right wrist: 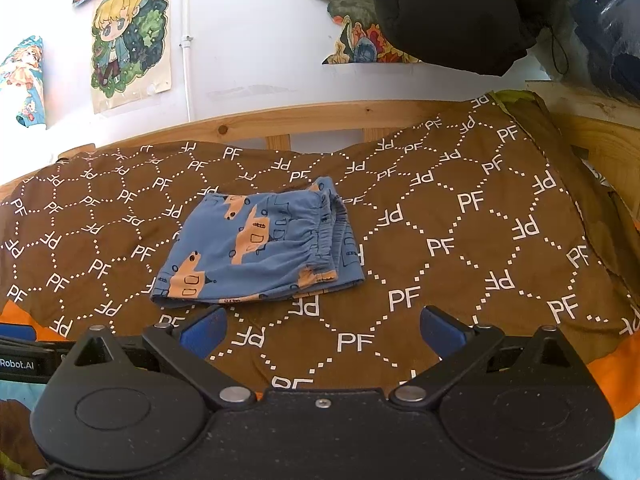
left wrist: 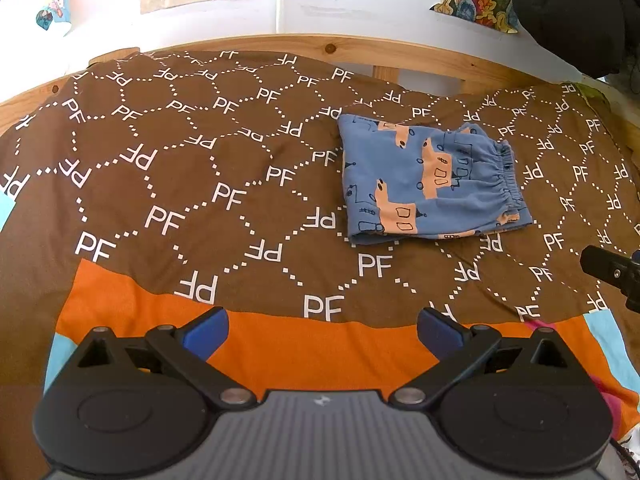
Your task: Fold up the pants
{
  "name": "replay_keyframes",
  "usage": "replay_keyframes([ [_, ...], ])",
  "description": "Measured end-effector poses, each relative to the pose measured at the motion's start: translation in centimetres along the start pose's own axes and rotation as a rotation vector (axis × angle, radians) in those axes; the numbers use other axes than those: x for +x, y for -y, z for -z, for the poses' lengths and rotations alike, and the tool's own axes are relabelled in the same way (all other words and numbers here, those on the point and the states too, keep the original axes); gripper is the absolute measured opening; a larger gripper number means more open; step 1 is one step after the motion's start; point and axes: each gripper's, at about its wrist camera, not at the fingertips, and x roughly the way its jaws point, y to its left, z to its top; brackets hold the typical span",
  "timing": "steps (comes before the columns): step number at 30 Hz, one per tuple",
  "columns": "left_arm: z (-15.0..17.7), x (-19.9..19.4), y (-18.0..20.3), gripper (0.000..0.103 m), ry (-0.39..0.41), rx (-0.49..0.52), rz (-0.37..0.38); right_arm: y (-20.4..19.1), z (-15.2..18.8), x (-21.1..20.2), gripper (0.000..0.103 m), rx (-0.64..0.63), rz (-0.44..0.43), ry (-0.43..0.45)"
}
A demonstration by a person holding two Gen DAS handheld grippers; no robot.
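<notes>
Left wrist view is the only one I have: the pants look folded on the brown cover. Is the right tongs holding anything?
Observer: No. The right tongs are open and empty, above the brown cover just short of the pants.
Operator: The layers at the waistband, are they flush?
Observer: Not quite. From the right wrist view, a lower layer sticks out past the elastic waistband on the right side.
Operator: What is the black bulk at my top right?
Observer: A black padded garment hanging against the wall, partly covering a colourful poster.
</notes>
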Motion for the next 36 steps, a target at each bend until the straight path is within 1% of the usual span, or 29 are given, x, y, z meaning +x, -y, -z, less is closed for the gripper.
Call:
replay_keyframes([
  [29, -0.04, 0.0, 0.09, 0.103, 0.001, -0.001, -0.001, -0.03, 0.23, 0.08, 0.102, 0.007, 0.005, -0.007],
  [33, -0.2, 0.06, 0.3, 0.103, -0.028, 0.005, -0.013, -0.02, 0.22, 0.08, 0.102, 0.007, 0.004, -0.008],
  [36, -0.27, 0.01, 0.59, 0.103, -0.031, 0.033, -0.044, -0.06, 0.48, 0.11, 0.102, 0.008, 0.005, -0.01],
])
